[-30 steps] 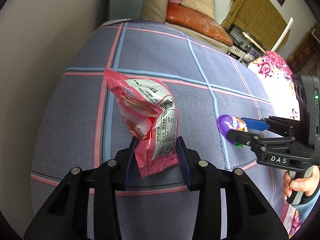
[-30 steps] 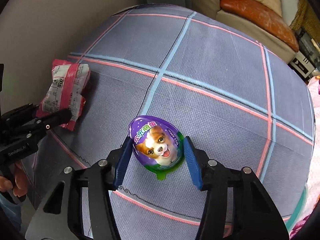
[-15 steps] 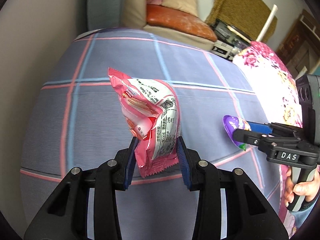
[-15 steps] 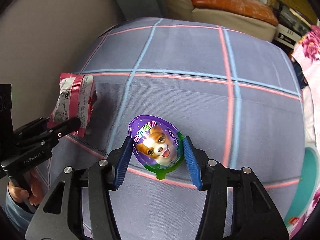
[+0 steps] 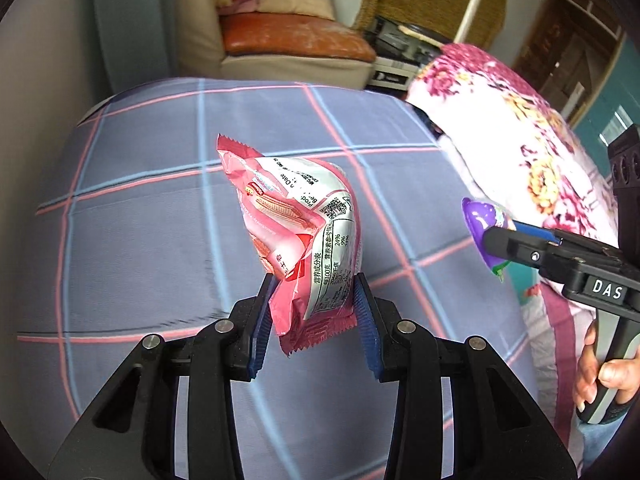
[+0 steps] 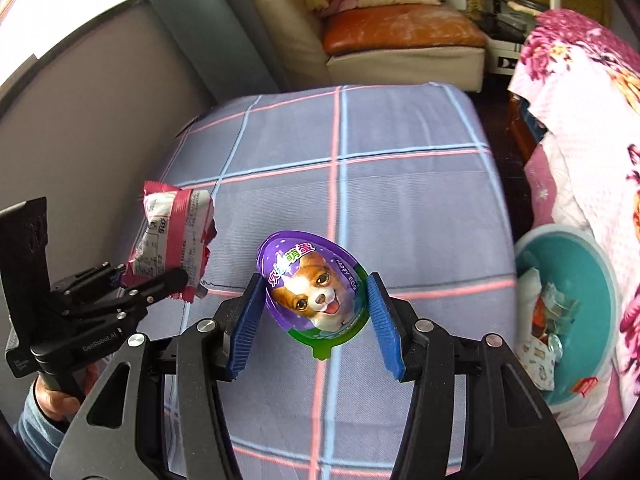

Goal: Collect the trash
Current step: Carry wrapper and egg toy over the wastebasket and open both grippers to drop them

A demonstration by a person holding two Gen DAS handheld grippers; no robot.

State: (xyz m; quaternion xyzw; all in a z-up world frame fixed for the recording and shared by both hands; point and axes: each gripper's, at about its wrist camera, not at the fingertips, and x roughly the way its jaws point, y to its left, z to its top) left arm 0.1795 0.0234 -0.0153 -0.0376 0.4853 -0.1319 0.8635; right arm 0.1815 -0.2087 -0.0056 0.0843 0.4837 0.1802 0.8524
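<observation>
Above the checked bedspread [image 5: 160,240], the left gripper [image 5: 314,312] pinches a pink snack packet [image 5: 296,236] by its lower end, long axis upright and tilted leftward. The right gripper [image 6: 316,320] clamps a purple egg-shaped wrapper [image 6: 312,288], narrow end pointing up-left, tab toward the camera. A teal bin [image 6: 600,280] sits off the bed's right edge.

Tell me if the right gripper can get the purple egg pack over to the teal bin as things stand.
Probably yes. The right gripper is shut on the purple egg pack, and the teal bin sits open-topped to its right, beside the bed, with nothing visibly between them.
</observation>
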